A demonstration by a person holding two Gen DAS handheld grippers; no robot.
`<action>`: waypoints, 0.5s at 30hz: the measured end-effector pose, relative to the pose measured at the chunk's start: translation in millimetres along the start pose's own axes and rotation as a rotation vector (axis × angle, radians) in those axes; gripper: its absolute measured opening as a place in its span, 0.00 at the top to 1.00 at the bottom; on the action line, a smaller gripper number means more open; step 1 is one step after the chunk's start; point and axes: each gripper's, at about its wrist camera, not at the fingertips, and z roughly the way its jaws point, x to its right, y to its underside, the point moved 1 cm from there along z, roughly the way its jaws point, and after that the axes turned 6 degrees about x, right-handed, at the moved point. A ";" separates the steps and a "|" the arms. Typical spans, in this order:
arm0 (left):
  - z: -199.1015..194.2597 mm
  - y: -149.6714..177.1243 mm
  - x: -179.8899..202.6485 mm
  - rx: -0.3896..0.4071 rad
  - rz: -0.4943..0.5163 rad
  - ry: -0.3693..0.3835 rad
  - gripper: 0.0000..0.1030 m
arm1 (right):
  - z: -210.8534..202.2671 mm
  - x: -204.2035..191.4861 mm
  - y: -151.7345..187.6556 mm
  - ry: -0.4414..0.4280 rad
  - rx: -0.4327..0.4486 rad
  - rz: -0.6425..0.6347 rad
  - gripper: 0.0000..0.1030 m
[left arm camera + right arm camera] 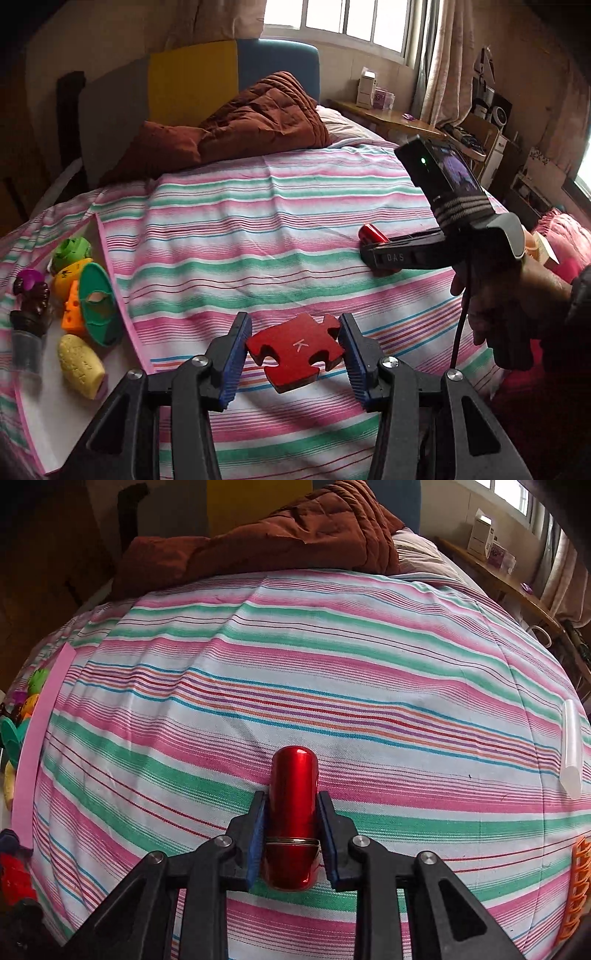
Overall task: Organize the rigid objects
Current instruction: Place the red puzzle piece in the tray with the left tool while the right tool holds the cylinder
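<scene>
My left gripper (294, 328) is shut on a red jigsaw-shaped piece (295, 350) marked K, held above the striped bedspread (258, 229). In the right wrist view my right gripper (291, 805) is shut on a shiny red metal cylinder (293, 797) that lies on the bedspread, pads pressed on both its sides. From the left wrist view the same cylinder (371, 233) shows at the right gripper's tip at mid right. A white tray with a pink rim (110, 254) at the left holds several toys: a green piece (71, 251), an orange cheese wedge (72, 310), a teal disc (98, 302), a yellow block (79, 365).
A brown quilt (240, 122) is heaped at the head of the bed. A clear tube (570, 749) lies on the bedspread at the right, an orange basket edge (576, 886) lower right. A wooden desk (391, 118) stands under the window. A person's hand (517, 291) grips the right tool.
</scene>
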 end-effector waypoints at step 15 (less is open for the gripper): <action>-79.5 36.3 -141.6 0.013 -0.291 -0.254 0.53 | 0.7 -10.8 0.4 0.047 0.019 -0.072 0.75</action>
